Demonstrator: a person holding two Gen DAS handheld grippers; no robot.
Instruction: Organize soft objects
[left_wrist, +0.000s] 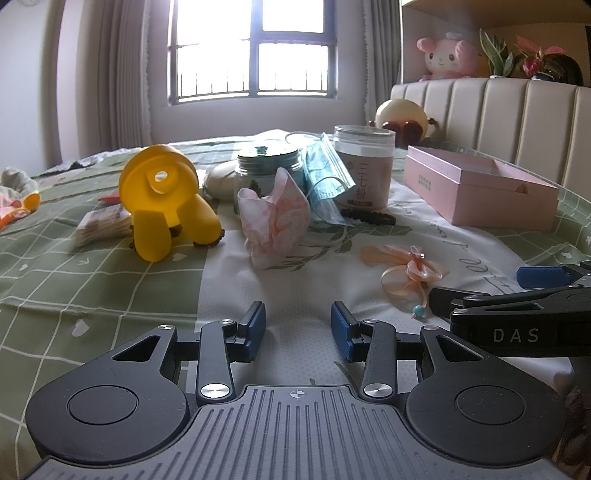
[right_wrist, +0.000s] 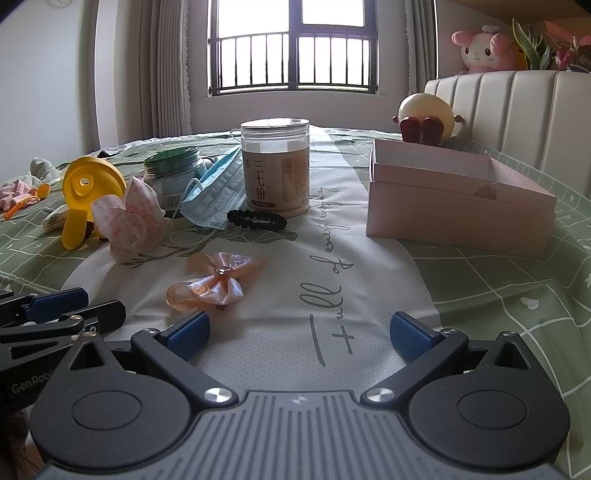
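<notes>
Both grippers hover low over the bed (right_wrist: 480, 280), side by side and holding nothing. The left gripper (left_wrist: 297, 330) has its blue fingers (left_wrist: 255, 325) spread partway with only bedspread between them; the right gripper (right_wrist: 299, 334) has its fingers (right_wrist: 410, 334) spread wide, also over bare cloth. Seen from the right gripper, the peach ribbon bow (right_wrist: 216, 280) lies just ahead at about eleven o'clock, close to the left-hand fingertip but not touching it. Farther off at ten o'clock sits a crumpled pink-and-white cloth (right_wrist: 129, 225), with a yellow plastic toy (right_wrist: 83, 199) beside it. At twelve o'clock a tall clear jar with a tan label (right_wrist: 275, 170) stands upright; a blue face mask (right_wrist: 216, 195) leans against its left side and a black hair tie (right_wrist: 256, 219) lies at its foot. A shorter glass jar with a green lid (right_wrist: 173, 173) stands behind the mask. At two o'clock an open pink box (right_wrist: 458, 206) rests on the bedspread near the padded headboard (right_wrist: 517, 107), where a pink plush toy (right_wrist: 480, 50) sits on top.
</notes>
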